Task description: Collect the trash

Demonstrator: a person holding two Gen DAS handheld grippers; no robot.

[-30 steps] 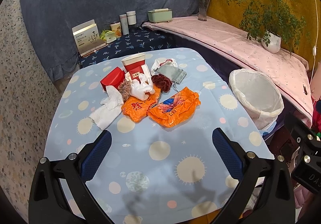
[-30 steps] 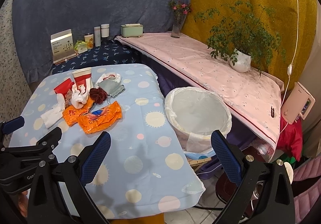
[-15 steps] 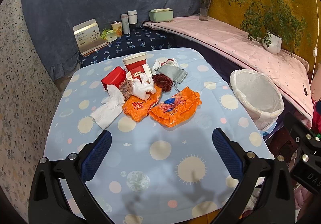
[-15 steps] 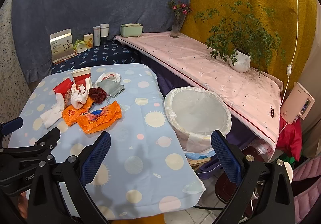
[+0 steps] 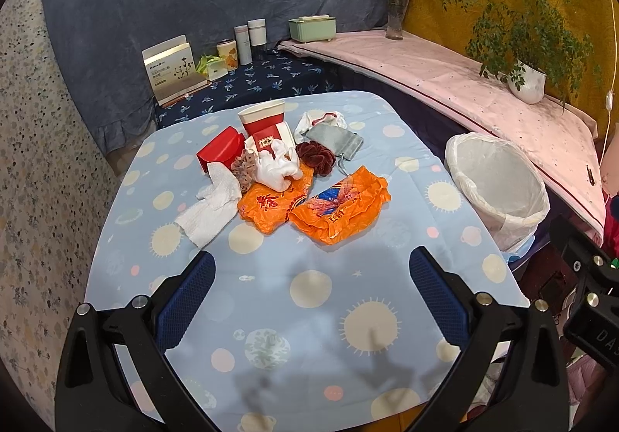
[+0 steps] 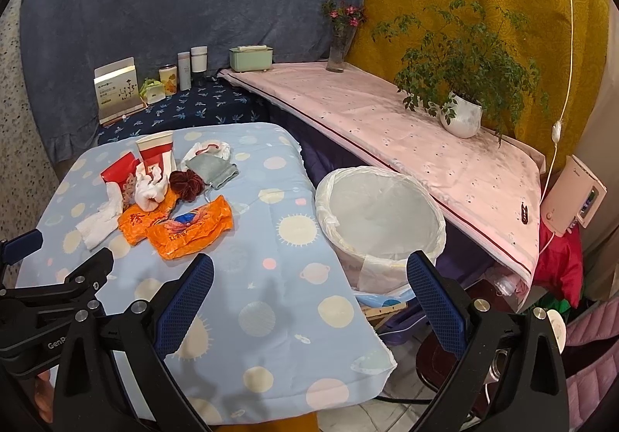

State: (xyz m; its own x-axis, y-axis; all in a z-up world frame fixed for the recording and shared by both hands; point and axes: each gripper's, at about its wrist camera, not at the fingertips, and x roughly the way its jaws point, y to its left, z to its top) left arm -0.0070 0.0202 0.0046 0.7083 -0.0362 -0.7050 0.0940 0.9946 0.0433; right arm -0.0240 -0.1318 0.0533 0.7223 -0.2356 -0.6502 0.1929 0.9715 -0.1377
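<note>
A heap of trash lies mid-table: two orange wrappers (image 5: 340,205) (image 6: 191,231), crumpled white tissue (image 5: 211,204), a white wad (image 5: 276,167), a red-and-white paper cup (image 5: 265,118) (image 6: 156,151), a red box (image 5: 218,151), a dark red scrunchie (image 5: 315,157) and a grey pouch (image 5: 336,140). A white-lined trash bin (image 5: 499,184) (image 6: 381,211) stands off the table's right edge. My left gripper (image 5: 311,285) hovers open over the near table, short of the heap. My right gripper (image 6: 309,289) is open too, between the table edge and the bin.
The table wears a light blue cloth with sun dots (image 5: 309,289). Behind it, a dark blue shelf holds a card stand (image 5: 170,70) and cups (image 5: 251,39). A pink-covered ledge (image 6: 387,126) carries a potted plant (image 6: 460,115), a vase (image 6: 338,41) and a green box (image 6: 249,57).
Both views have shifted only slightly; the heap and bin sit almost where they were. Both grippers have stayed open.
</note>
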